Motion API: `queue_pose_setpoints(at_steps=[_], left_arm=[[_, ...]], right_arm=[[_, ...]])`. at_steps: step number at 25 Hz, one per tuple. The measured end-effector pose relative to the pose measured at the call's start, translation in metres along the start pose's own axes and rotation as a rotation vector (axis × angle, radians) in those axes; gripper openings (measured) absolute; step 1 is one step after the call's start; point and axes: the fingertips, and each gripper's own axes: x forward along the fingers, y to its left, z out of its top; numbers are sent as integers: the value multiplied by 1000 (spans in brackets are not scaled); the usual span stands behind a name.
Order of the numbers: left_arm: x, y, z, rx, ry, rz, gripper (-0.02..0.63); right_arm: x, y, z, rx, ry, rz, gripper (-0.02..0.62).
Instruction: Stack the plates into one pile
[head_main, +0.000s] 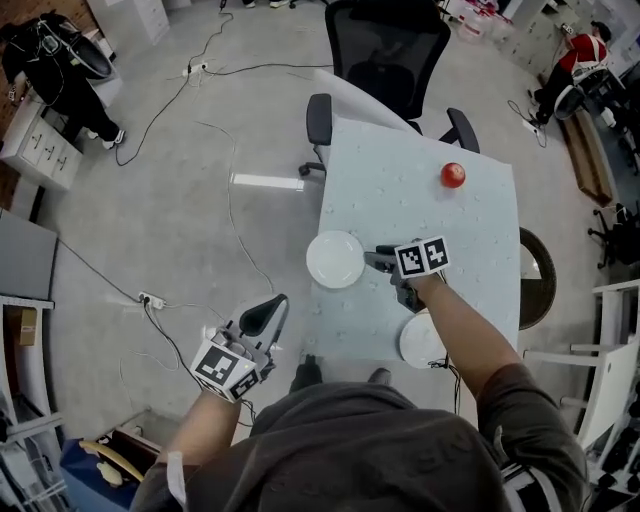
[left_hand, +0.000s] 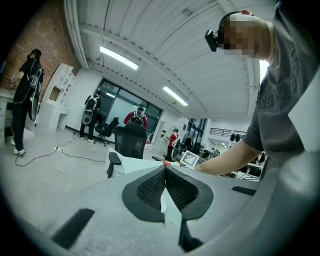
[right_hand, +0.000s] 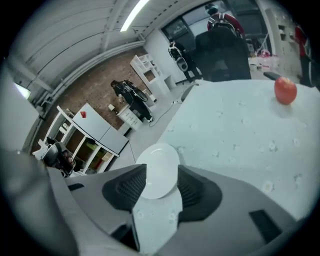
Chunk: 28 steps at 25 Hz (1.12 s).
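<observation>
Red apple (head_main: 452, 175) far off; R hand-held gripper (head_main: 379, 262) agape, empty, by plate (head_main: 335, 259); L hand-held gripper (head_main: 279, 302) closed.

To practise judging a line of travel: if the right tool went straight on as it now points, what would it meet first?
Probably the far white plate, framed between the open jaws of the right tool; the gap is unclear.
</observation>
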Motion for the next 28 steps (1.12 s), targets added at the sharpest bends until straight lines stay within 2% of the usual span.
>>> queue_pose_setpoints(at_steps=[2, 6, 11, 14, 17, 18, 19, 20, 23, 28], left_arm=[[0, 10, -6, -14, 13, -12, 6], [2, 28, -15, -45, 28, -24, 6], [-1, 48, -20, -78, 29, -26, 6], [1, 55, -21, -88, 27, -29, 6], [1, 60, -21, -101, 25, -31, 6], [0, 60, -21, -106, 24, -32, 6], [0, 61, -21, -109, 23, -33, 6], [0, 61, -21, -111, 22, -34, 6], [1, 62, -19, -114, 22, -39, 6], [3, 64, -14, -120, 19, -45, 6]], right_arm=[[16, -9, -4, 40, 34, -10, 186], [38, -20, -11, 55, 90, -60, 190], [61, -20, -17, 22, 169, -154, 256], [64, -25, -20, -25, 208, -252, 234], [63, -31, -20, -80, 245, -354, 162], [64, -31, -20, -86, 254, -369, 163], [64, -31, -20, -82, 259, -371, 158], [64, -31, -20, -69, 258, -366, 112], [62, -33, -20, 8, 237, -328, 90], [48, -27, -17, 191, 152, -166, 40]])
